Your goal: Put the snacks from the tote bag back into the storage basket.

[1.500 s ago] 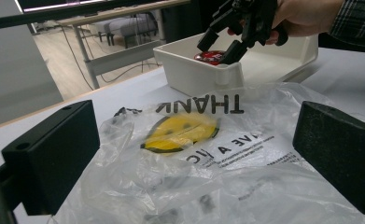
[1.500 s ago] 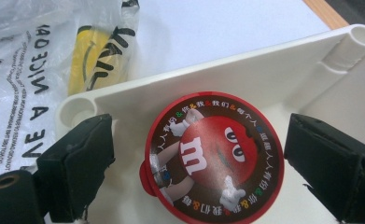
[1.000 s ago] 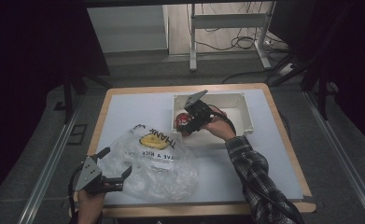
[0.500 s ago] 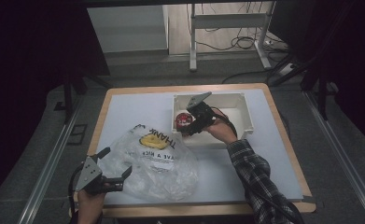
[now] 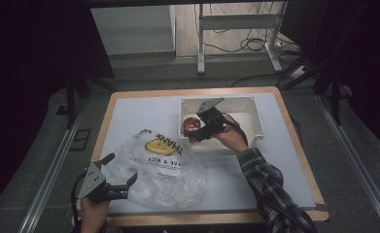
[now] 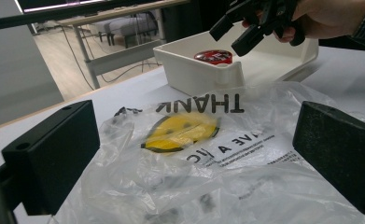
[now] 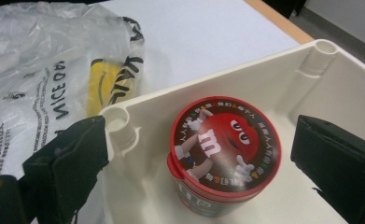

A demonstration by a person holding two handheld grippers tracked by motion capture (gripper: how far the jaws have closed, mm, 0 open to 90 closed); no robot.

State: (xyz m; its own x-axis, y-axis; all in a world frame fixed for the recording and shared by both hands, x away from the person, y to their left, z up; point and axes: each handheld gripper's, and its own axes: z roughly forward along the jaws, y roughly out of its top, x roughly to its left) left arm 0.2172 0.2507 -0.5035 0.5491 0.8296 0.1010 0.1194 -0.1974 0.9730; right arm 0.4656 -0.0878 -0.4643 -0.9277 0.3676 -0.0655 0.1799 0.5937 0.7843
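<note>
- Over the white bin point(image 5: 255, 127), right tool point(image 5: 200, 135) has just been opening: jaws wide, straddling the red-lidded candy tub point(image 7: 224, 149) in the bin's corner, not pinching it.
- Left tool point(image 5: 121, 180) open at the plastic bag point(image 5: 161, 167) edge on the counter point(image 5: 139, 114), likely ready to hold it.

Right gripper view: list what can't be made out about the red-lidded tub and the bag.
- Red-lidded candy tub: its side label is hidden beneath the lid, and its base is cut off by the bottom edge.
- Plastic bag: the crumpled film breaks up the small print, and the left edge cuts it off.
- White bin: its far end runs past the right edge.
- Bag contents: the high view is too dim and small.
</note>
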